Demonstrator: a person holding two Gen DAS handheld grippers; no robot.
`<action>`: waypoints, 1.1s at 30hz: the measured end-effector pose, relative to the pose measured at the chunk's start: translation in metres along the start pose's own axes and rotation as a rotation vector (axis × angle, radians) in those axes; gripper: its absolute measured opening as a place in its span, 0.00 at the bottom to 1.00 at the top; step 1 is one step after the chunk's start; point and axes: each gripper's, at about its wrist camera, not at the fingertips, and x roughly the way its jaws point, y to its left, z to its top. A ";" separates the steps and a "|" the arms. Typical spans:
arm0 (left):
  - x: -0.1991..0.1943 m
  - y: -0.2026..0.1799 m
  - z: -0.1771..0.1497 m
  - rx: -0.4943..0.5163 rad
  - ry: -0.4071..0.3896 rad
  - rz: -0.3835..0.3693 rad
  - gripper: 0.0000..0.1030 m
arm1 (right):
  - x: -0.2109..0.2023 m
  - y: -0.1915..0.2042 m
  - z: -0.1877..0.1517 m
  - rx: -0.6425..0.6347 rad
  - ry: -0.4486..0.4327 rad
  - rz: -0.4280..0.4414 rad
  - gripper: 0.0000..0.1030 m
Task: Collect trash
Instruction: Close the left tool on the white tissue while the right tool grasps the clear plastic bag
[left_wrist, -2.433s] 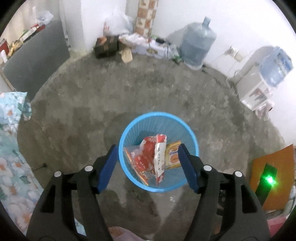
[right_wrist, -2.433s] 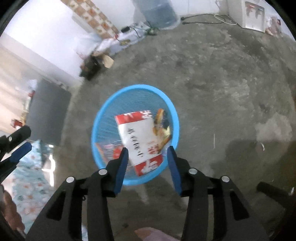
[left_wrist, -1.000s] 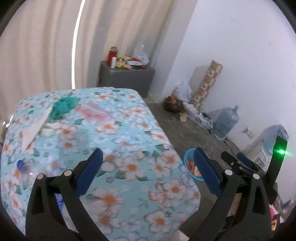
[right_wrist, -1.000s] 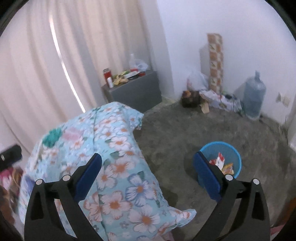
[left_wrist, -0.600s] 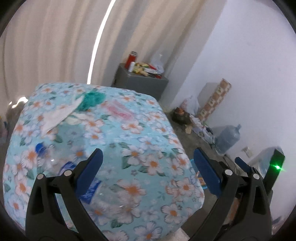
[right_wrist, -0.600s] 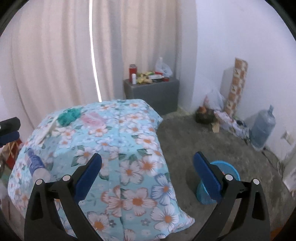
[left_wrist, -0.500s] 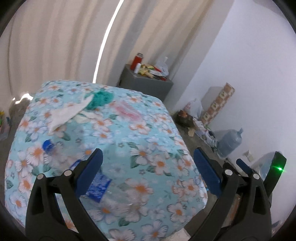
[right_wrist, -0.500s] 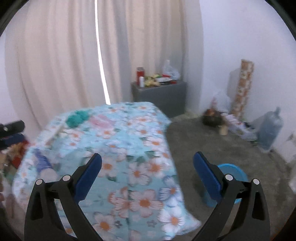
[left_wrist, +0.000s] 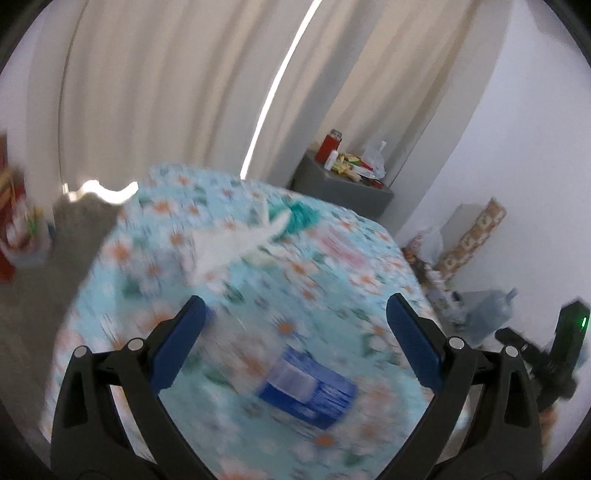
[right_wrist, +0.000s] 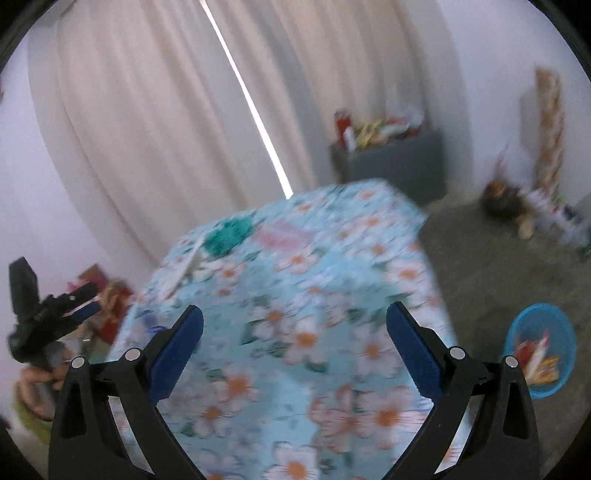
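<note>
left wrist, bottle (left_wrist: 306, 391) between gripper (left_wrist: 297, 352) fingers (blurred)

A table (left_wrist: 155, 306) draped in a light-blue floral cloth carries a clear plastic bottle (left_wrist: 306, 384) with a blue label lying on its side, a white paper sheet (left_wrist: 229, 247), and a crumpled teal wad (left_wrist: 303, 218) just beside the sheet.
</note>
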 end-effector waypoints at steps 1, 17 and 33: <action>0.004 -0.001 0.005 0.041 -0.004 0.014 0.91 | 0.009 -0.002 0.003 0.025 0.026 0.033 0.94; 0.154 -0.001 0.057 0.336 0.289 0.101 0.73 | 0.171 -0.079 0.069 0.521 0.367 0.356 0.81; 0.229 0.024 0.058 0.343 0.452 0.229 0.33 | 0.293 -0.070 0.074 0.709 0.469 0.347 0.59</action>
